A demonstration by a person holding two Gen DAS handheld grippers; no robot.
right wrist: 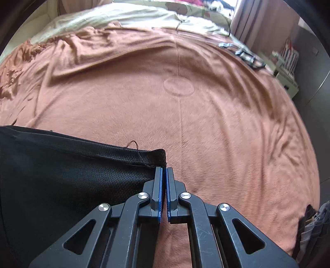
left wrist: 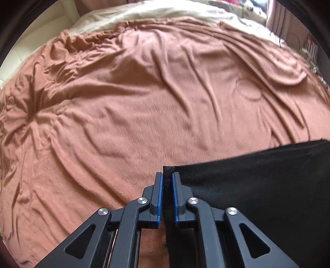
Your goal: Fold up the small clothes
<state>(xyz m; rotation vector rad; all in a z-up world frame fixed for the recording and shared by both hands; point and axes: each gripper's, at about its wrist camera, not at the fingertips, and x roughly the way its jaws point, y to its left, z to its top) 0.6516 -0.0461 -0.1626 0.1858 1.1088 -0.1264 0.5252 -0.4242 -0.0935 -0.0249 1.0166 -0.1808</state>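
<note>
Covering almost the whole bed is a big orange-brown blanket, soft and full of wrinkles. A round ring mark is pressed into it near the middle. Behind the blanket lies a cream sheet, bunched up at the far end of the bed.

Next biggest is the black garment, made of thin mesh cloth with tiny holes. It is held up in front of the blanket and stretched between the two claws. A loose brown thread sticks up from its top hem.

The left gripper is pinching one top corner of the black garment, which spreads away to its right. Its blue pads are squeezed onto the cloth, with the cloth showing between them.

The right gripper is pinching the other top corner, and here the cloth spreads away to its left. Its jaws are almost fully together, with only a thin bit of cloth between them.

Some small dark things lie far off at the right edge of the bed; they are too small to name.
</note>
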